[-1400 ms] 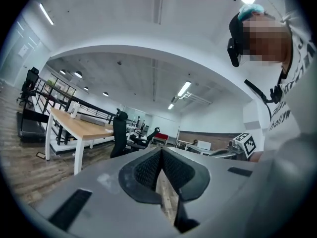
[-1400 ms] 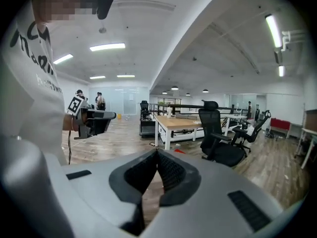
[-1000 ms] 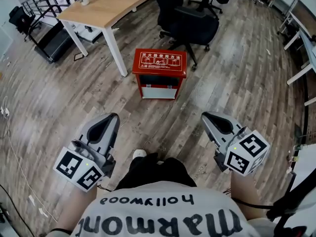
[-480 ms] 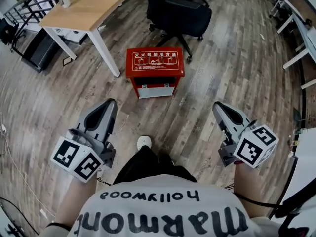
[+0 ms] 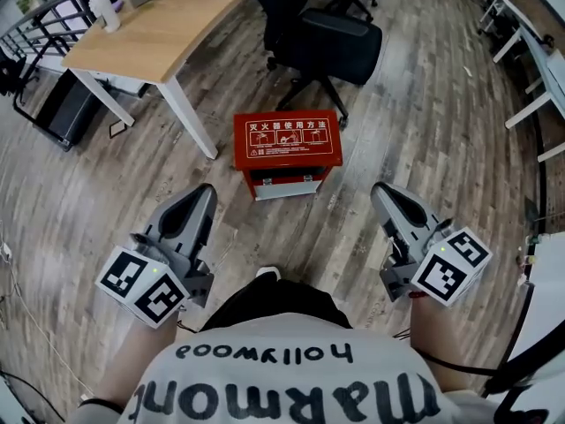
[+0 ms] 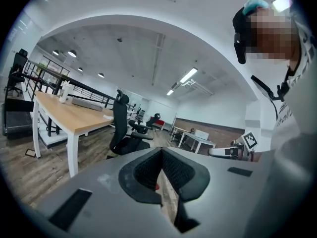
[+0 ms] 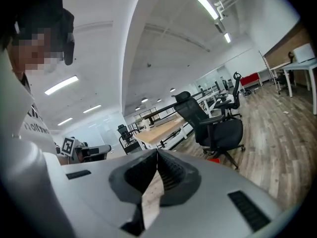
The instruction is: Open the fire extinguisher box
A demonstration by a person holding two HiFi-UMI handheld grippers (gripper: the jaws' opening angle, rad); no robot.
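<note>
A wooden desk (image 5: 168, 25) stands at upper left, its white leg near the box. The left gripper (image 5: 205, 193) hangs low – jaws together, nothing between them. Ahead on the plank floor (image 5: 424, 148) sits the red fire extinguisher box (image 5: 287, 138), lid down, contents hidden, long side across the view, pale front panel toward the person. A black office chair (image 5: 331, 38) stands close behind it. The right gripper (image 5: 381, 191) is pressed together too, empty.

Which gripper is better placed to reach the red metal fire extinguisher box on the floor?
Left, narrowly. Both are shut, empty and short of the red metal fire extinguisher box; the left gripper sits slightly closer to it than the right gripper.
</note>
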